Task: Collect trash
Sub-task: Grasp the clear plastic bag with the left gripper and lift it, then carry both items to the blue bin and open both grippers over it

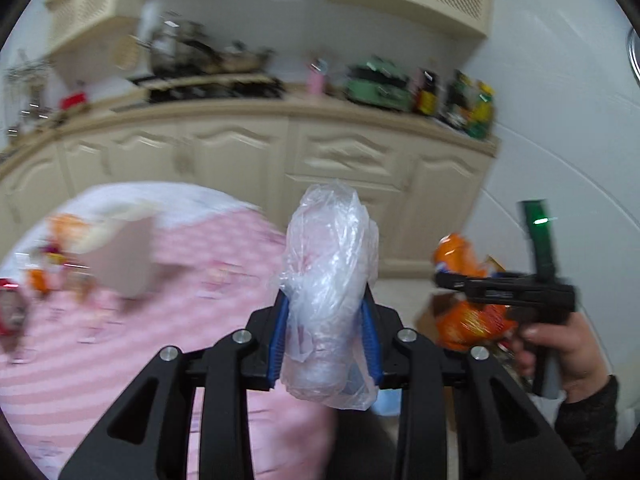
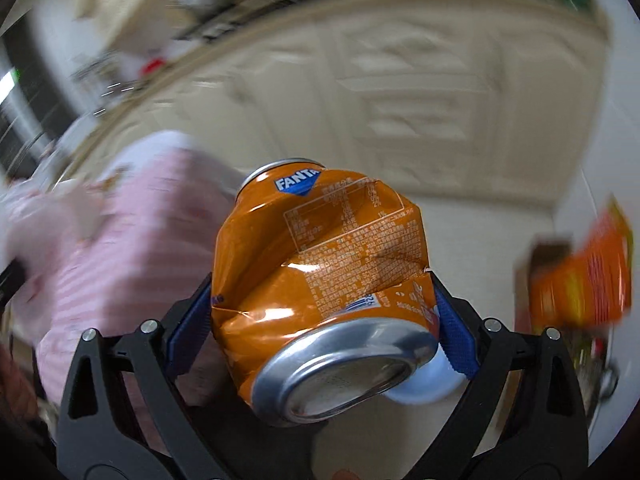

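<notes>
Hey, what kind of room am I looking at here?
Most likely a home kitchen: cream cabinets under a counter crowded with pots and bottles, plus a table with a pink cloth.

A plastic bag sits between the left tool's pads, before the cabinets. Left lies the worktop (items along its far-left edge); right, the right tool holds a can.
</notes>
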The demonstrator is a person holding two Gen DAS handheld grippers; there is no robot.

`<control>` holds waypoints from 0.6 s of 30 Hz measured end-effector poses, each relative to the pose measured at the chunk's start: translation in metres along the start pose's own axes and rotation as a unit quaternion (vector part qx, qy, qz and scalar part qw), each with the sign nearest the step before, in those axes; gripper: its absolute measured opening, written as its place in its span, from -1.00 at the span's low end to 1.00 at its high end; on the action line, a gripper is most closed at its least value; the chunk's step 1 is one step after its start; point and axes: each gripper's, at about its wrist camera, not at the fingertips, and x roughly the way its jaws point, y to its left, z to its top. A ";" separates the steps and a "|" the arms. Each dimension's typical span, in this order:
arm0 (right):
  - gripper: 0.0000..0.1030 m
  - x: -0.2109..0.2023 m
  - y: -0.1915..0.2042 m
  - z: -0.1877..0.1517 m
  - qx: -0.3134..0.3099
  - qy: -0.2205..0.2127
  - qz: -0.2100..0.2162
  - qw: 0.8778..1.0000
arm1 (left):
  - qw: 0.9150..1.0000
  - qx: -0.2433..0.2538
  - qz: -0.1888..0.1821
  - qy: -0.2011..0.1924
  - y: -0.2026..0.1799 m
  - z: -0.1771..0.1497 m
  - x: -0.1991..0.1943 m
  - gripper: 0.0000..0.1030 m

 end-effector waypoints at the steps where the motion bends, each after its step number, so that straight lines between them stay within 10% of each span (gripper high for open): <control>1: 0.82 0.009 -0.017 -0.006 0.019 0.012 -0.010 1.000 | 1.000 0.003 -0.015 0.019 -0.012 -0.003 0.020 -0.38; 14: 0.83 0.145 -0.157 -0.102 0.202 0.163 -0.025 0.966 | 0.962 -0.008 -0.053 0.269 -0.091 -0.084 0.273 -0.36; 18: 0.88 0.170 -0.175 -0.115 0.244 0.182 -0.021 0.952 | 0.948 -0.001 -0.069 0.312 -0.101 -0.096 0.323 0.08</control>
